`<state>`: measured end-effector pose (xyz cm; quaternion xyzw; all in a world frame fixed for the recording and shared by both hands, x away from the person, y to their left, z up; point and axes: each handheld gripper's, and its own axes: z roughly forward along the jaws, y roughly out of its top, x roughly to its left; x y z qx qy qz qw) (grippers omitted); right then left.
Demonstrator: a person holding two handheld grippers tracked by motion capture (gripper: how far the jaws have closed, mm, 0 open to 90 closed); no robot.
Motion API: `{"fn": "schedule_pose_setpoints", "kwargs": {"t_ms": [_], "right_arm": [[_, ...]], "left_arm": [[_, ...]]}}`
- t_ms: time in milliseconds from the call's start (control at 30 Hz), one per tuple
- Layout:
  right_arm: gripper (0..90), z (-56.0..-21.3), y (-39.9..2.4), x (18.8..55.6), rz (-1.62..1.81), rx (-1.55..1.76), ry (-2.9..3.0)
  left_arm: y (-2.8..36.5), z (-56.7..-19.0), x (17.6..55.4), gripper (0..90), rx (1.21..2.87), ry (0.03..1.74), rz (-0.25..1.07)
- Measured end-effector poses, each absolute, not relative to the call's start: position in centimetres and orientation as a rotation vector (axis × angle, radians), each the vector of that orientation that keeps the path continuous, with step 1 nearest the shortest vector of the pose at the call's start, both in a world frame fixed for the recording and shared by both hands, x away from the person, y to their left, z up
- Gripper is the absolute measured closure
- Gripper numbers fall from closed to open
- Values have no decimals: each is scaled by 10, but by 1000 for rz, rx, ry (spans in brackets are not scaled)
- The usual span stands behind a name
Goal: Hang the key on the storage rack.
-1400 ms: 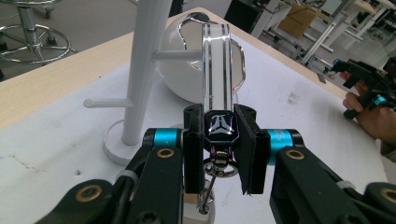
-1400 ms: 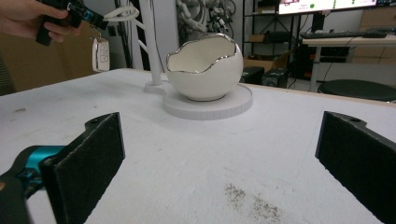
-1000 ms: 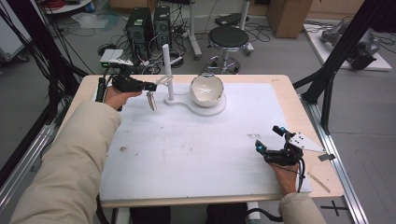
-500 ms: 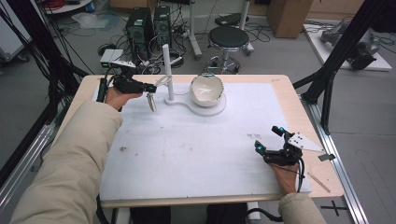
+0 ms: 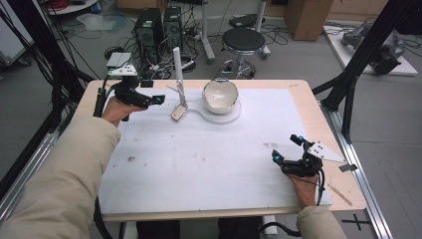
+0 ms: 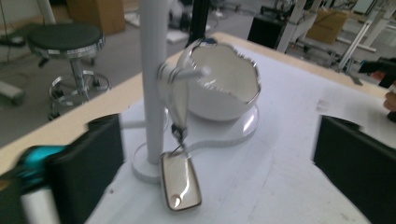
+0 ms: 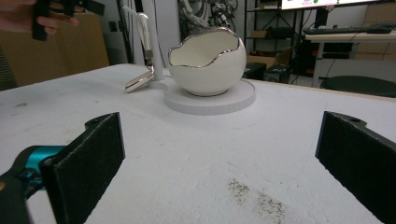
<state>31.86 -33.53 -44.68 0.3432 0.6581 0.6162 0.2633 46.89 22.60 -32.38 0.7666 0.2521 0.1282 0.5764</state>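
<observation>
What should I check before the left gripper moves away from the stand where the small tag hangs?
1. Left gripper open: ok. Its jaws have just been opening, and nothing is between them.
2. Strap hooked on the peg of the stand: ok.
3. Tag free of the left gripper: ok. It hangs beside the pole, apart from both jaws.
4. Tag hanging fully free: cannot tell. Its lower end seems to rest on the table.
5. Bowl upright on the base: ok.
6. Right gripper open and far from the stand: ok.
</observation>
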Motion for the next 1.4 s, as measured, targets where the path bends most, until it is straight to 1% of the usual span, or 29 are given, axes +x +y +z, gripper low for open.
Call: {"fn": "schedule_pose_setpoints", "kwargs": {"t_ms": [67,100,133,233,267,400,433,467,500,567,700,733,800,900,967,1233,1400], "right_arm": [[4,-447,-336,318,1669,932,1780],[4,-447,-336,318,1669,932,1780],[4,-447,-336,318,1677,935,1777],[4,-447,-336,319,1680,931,1777],[4,-447,-336,319,1678,926,1779],[4,-447,-336,319,1687,920,1779],[4,-447,-336,319,1687,907,1783],[4,-447,-335,318,1693,916,1788],[4,-447,-334,319,1692,906,1791],[4,-448,-335,321,1694,898,1793],[4,-448,-336,321,1699,898,1783],[4,-448,-335,320,1701,916,1791],[4,-448,-335,321,1693,913,1792],[4,-448,-335,321,1691,912,1792],[4,-448,-334,320,1694,920,1797],[4,-449,-335,321,1735,923,1804],[4,-450,-335,322,1728,911,1805]], "left_arm": [[228,-321,462,17,1791,574,308],[230,-320,455,17,1796,568,324],[235,-319,442,17,1811,549,367],[246,-322,423,17,1820,533,418],[246,-322,423,17,1820,533,418],[268,-338,389,17,1807,537,454],[268,-338,389,17,1807,537,454],[279,-346,376,17,1786,550,466],[279,-346,376,17,1786,550,466],[292,-356,358,17,1723,568,491],[301,-367,344,17,1680,584,514],[304,-375,334,17,1651,590,533],[305,-379,330,17,1638,593,535],[304,-399,315,17,1608,615,510],[303,-403,312,17,1609,619,508],[299,-440,293,17,1518,661,545],[299,-449,290,17,1497,668,568]]}}
